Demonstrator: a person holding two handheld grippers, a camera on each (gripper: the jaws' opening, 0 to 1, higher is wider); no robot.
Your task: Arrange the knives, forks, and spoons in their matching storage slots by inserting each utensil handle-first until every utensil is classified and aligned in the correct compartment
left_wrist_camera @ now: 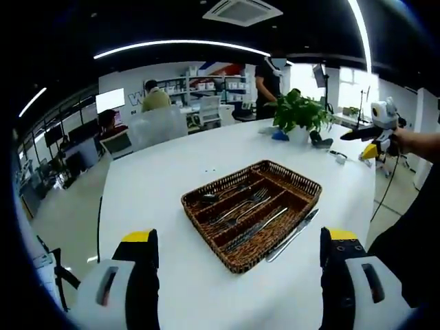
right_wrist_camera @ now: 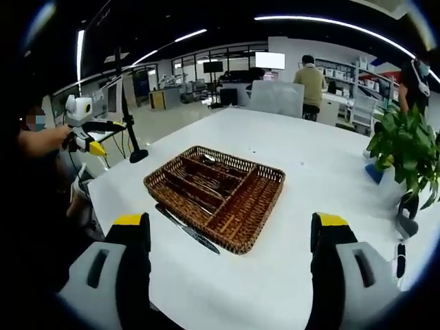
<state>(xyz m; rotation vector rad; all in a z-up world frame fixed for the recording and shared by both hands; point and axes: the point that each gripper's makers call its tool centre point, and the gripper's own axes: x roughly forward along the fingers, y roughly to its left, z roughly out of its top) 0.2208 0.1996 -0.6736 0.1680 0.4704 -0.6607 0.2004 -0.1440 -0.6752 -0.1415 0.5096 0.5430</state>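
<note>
Nearest in the left gripper view, the left gripper [left_wrist_camera: 239, 258] hangs over the white counter [left_wrist_camera: 158, 185] with its jaws spread wide and nothing between them; in the right gripper view the right gripper [right_wrist_camera: 230, 240] is likewise wide apart and empty, poised short of the work.

One knife [left_wrist_camera: 293, 236] lies loose on the counter, just beside the long wall of the wicker tray [left_wrist_camera: 306, 185] and roughly parallel to it (probably the piece left to sort). It has bare surface on its outer side, so a gripper can likely come down over it without catching the weave.

Inside the tray, forks [left_wrist_camera: 242, 207] and other utensils lie lengthwise in the divided slots, already aligned with the partitions.

Beyond the tray the counter runs open to a potted plant [left_wrist_camera: 300, 112] near the far edge, well apart from the work.
</note>
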